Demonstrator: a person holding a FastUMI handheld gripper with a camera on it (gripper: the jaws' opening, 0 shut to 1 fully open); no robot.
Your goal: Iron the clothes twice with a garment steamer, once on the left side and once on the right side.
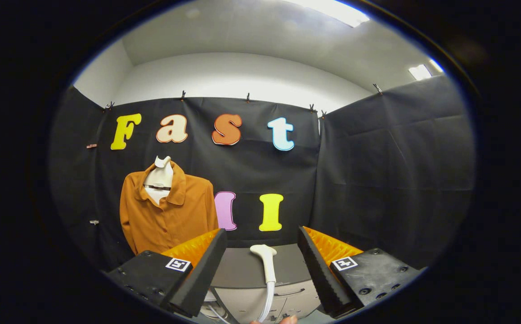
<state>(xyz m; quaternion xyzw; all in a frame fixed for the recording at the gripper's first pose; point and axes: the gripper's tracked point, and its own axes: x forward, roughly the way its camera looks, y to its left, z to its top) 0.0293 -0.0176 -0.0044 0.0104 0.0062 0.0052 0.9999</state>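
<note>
An orange-brown shirt (166, 211) hangs on a pale mannequin bust (159, 177) against the booth wall, beyond and to the left of my fingers. A white garment steamer head (265, 258) with its hose (267, 301) rises between my two fingers, not touched by either. My gripper (262, 240) is open, with a wide gap between the fingers. At the bottom, fingertips of a hand (283, 320) show beside the hose.
A dark grey tabletop (247, 267) lies just ahead of the fingers, with a pale cabinet front (287, 299) under it. Black cloth walls close the booth at the back and on the right.
</note>
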